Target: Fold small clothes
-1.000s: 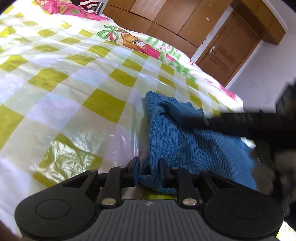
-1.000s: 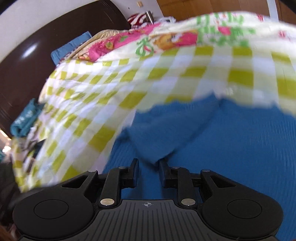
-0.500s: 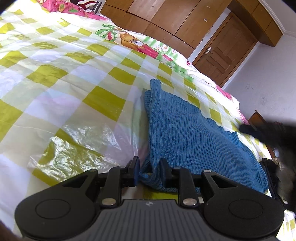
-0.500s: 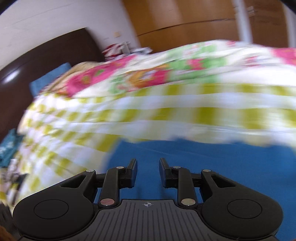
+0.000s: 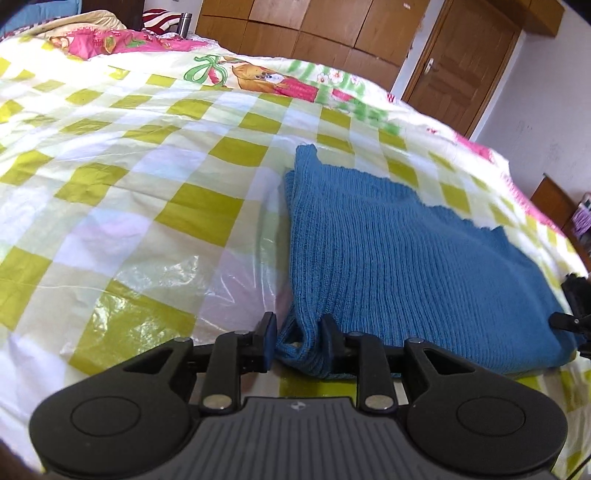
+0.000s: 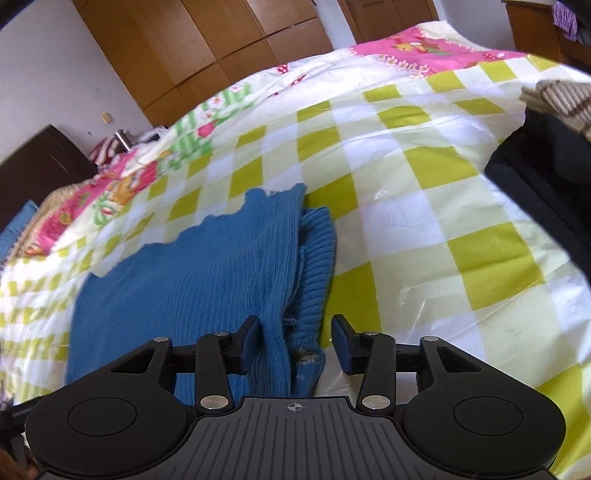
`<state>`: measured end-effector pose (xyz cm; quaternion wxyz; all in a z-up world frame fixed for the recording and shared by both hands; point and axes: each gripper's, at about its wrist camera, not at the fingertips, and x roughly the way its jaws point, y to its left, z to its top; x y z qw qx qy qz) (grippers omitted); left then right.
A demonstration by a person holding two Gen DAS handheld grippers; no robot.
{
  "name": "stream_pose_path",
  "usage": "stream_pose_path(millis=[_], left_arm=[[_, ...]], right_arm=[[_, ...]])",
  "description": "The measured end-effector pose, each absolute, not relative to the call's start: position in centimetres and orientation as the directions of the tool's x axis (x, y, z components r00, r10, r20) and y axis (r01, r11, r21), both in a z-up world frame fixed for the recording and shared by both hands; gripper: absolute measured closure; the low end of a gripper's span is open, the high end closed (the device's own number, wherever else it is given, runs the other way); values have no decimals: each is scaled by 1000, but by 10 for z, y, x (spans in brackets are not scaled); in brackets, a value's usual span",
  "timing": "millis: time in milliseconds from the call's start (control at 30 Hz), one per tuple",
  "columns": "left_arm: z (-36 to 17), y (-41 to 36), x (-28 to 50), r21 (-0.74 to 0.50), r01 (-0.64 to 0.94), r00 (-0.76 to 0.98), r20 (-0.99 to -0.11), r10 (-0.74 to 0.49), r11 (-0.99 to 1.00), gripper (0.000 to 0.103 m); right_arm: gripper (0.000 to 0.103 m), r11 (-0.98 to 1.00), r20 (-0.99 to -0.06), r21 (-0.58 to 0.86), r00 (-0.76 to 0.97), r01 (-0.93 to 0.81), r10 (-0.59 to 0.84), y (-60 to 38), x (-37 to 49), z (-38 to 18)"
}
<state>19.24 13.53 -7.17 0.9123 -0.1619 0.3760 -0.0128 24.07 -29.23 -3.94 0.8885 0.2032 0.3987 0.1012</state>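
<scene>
A blue knitted sweater (image 5: 399, 258) lies folded flat on the yellow-green checked bed cover (image 5: 147, 177). My left gripper (image 5: 298, 328) is at its near left corner; the jaws are opening slightly, and the bunched corner still fills the gap and touches both pads. In the right wrist view the sweater (image 6: 207, 273) shows layered edges along its right side. My right gripper (image 6: 295, 328) sits at the near right corner with its jaws opening wide. That edge lies loose between them, apart from the right pad.
Clear plastic film covers the checked bed cover. A dark garment (image 6: 535, 177) and a striped beige cloth (image 6: 565, 99) lie at the right. A pink floral quilt (image 5: 122, 40) is at the head end, with a wooden wardrobe (image 5: 314, 29) and door (image 5: 461, 66) beyond.
My right gripper swept from over the sweater to its near right corner and its jaws spread wide. The folded flap now lies flat. My left gripper stays on its corner.
</scene>
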Motion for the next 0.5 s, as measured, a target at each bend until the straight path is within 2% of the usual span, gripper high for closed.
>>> stream_pose_path(millis=[167,300,400,467,500], left_arm=[[-68,132,194,-269,-102,703,-701,-122,958,61],[-69,135,196,-292,-111,701,-701,-133,950,60],[-71,136,196,-306,-111,702,-697,-143,945,60],[-70,136,195,-307,-102,698,-700,-152,946,60],[-69,136,193,-306,-97,691,-705,-157,947,61]], right_arm=[[53,879,-655,476,658,-23,372,-292,239,-48],[43,846,-628,532,656,-29,418,-291,253,-53],[43,819,-608,573,662,-16,438,-291,261,-59],[68,822,-623,568,665,22,412,-292,263,-61],[78,817,-634,575,649,31,422,-293,263,-60]])
